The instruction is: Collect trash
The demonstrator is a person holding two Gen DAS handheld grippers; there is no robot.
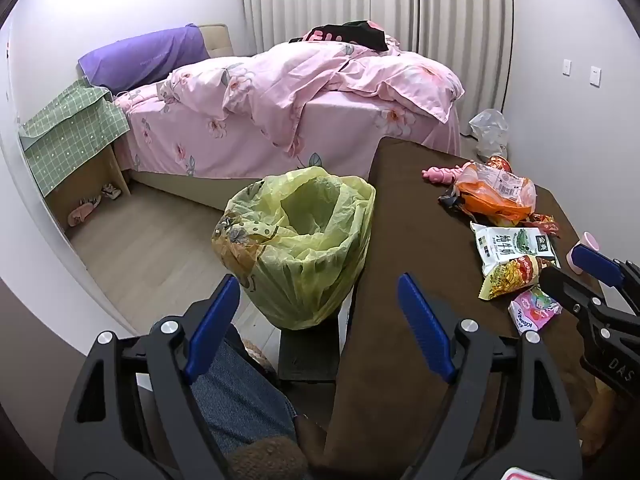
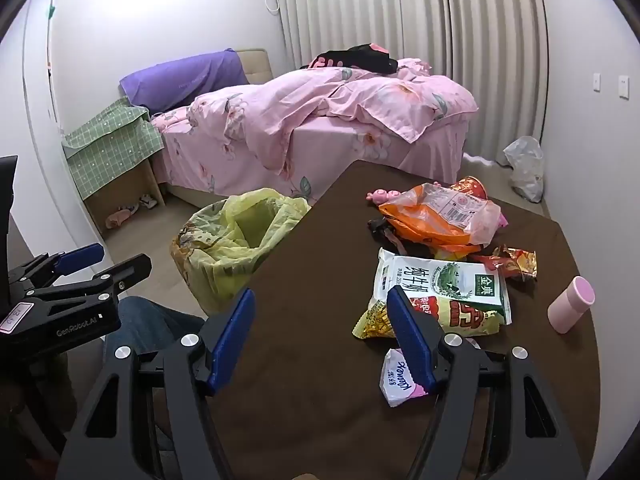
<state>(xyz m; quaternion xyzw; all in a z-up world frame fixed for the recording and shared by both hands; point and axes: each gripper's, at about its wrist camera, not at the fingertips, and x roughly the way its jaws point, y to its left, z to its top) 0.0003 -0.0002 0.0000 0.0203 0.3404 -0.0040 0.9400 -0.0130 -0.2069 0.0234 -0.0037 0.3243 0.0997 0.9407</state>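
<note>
Lying scattered along the right side of the brown desk (image 2: pixel 320 320) is the trash: a small tissue pack (image 2: pixel 394 378) nearest the person, a yellow snack bag (image 2: pixel 400 320) and a white milk pouch (image 2: pixel 440 280) overlapping just behind it, then an orange plastic bag (image 2: pixel 436 216) and red wrappers (image 2: pixel 516 262) farther back. All of it is looking light, thin and crinkly, likely slippery, so pinching a loose edge or corner seems the best hold, and the stacked pieces may be coming up together. The right tongs (image 2: pixel 324 338) are hovering over the desk with jaws spread apart, nothing between them, one finger just over the tissue pack. The left tongs (image 1: pixel 316 322) are also standing wide apart and empty, pointing toward the bin lined with a yellow-green bag (image 1: pixel 296 240), which is sitting just off the desk's left edge, mouth open. A pink cup (image 2: pixel 570 304) and a pink toy (image 2: pixel 384 196) are lying among the litter and could be getting mistaken for trash. Beyond is a pink bed (image 2: pixel 320 128).
</note>
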